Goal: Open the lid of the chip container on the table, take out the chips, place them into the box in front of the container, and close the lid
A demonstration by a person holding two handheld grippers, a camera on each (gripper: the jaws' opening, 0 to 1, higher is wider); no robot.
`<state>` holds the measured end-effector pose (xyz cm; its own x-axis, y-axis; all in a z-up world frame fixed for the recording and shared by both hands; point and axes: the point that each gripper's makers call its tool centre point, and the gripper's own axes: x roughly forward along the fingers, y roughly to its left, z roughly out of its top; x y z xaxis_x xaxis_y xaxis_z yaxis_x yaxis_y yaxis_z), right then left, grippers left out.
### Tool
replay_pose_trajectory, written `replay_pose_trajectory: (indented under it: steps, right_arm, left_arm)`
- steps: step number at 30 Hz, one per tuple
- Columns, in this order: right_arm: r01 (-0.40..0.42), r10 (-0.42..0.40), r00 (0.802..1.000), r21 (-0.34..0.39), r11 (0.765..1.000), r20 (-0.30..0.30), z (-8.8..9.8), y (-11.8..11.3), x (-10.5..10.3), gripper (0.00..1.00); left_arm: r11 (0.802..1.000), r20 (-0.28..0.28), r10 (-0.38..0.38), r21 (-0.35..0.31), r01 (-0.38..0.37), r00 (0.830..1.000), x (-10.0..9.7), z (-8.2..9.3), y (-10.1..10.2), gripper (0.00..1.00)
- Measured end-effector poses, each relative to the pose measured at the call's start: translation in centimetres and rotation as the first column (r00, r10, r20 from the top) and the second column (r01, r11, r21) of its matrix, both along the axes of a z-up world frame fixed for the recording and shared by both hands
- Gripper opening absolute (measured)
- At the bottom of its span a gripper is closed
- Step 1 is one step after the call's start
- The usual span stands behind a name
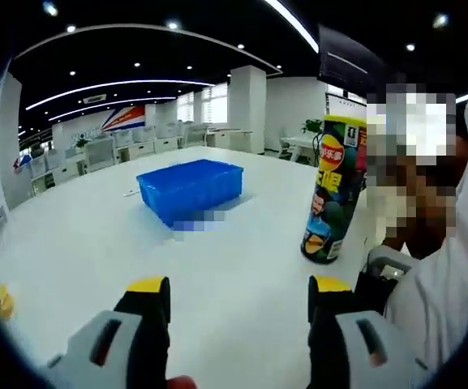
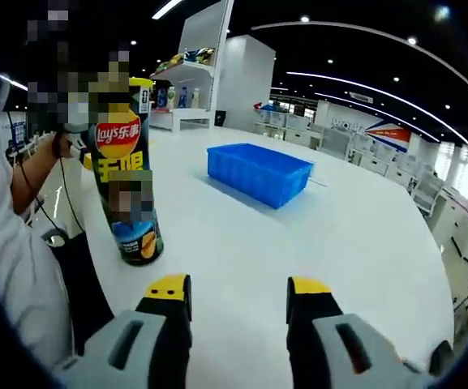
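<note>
Fingers of the left gripper (image 1: 239, 293) stand wide apart, holding nothing; fingers of the right gripper (image 2: 238, 296) likewise. Both hover above the white table (image 1: 217, 259). The chip container (image 1: 334, 190) stands upright near the table edge, lid apparently on top, though the top is partly hidden. The blue box (image 2: 259, 173) sits well apart beyond it. Judged step: approach, lid not yet opened. Next move calls for 1 gripper steadying the container and 1 gripping the lid. A person's sleeve (image 1: 448, 275) crowds the container.

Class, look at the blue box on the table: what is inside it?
The blue box shows only its walls and rim; its floor is hidden by the near wall, so any contents cannot be seen.
</note>
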<state>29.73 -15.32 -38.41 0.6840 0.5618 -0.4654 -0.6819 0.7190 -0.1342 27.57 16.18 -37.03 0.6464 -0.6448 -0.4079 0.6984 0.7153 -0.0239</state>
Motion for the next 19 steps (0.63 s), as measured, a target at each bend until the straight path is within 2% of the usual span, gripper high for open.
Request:
replay_pose_trajectory:
  steps: [4, 10, 19]
  right_arm:
    - [-0.007, 0.007, 1.0, 0.0, 1.0, -0.007, -0.2, -0.1, 0.0, 0.45]
    - [-0.006, 0.006, 1.0, -0.001, 1.0, 0.003, -0.2, -0.1, -0.1, 0.45]
    - [-0.018, 0.018, 1.0, 0.003, 1.0, -0.017, -0.6, 0.3, -0.6, 0.44]
  left_arm:
    - [1.0, 0.0, -0.008, 0.0, 0.008, 1.0, -0.3, 0.1, -0.3, 0.7]
    - [0.999, -0.007, -0.018, 0.033, 0.018, 1.0, -1.0, -0.4, -0.5, 0.7]
    - [0.999, -0.004, -0.02, 0.045, 0.02, 1.0, -1.0, -0.2, -0.9, 0.68]
